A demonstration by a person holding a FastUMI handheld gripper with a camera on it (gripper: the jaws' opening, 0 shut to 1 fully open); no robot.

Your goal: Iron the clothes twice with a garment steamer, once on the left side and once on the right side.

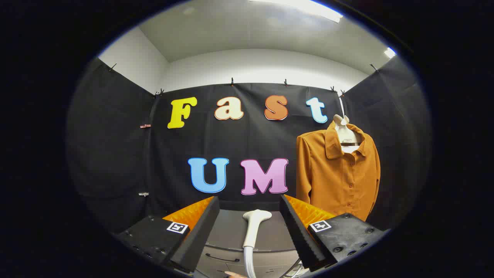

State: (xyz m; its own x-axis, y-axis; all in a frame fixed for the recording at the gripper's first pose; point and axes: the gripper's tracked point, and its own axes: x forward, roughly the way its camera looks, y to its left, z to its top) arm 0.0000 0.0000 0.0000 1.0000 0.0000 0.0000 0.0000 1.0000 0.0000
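Observation:
A white garment steamer head (pixel 252 227) stands upright between and just ahead of my fingers, its hose running down below them. My gripper (pixel 250 204) is open, with both fingers wide apart on either side of the steamer and not touching it. An orange-brown button shirt (pixel 339 173) hangs on a white hanger (pixel 347 133) against the black wall, beyond and to the right of my right finger (pixel 297 227).
A grey cabinet top (pixel 231 231) with drawer fronts lies under the steamer. Black cloth walls close the booth on the left, back and right. A fingertip of a person's hand (pixel 233 274) shows at the very bottom, beside the hose.

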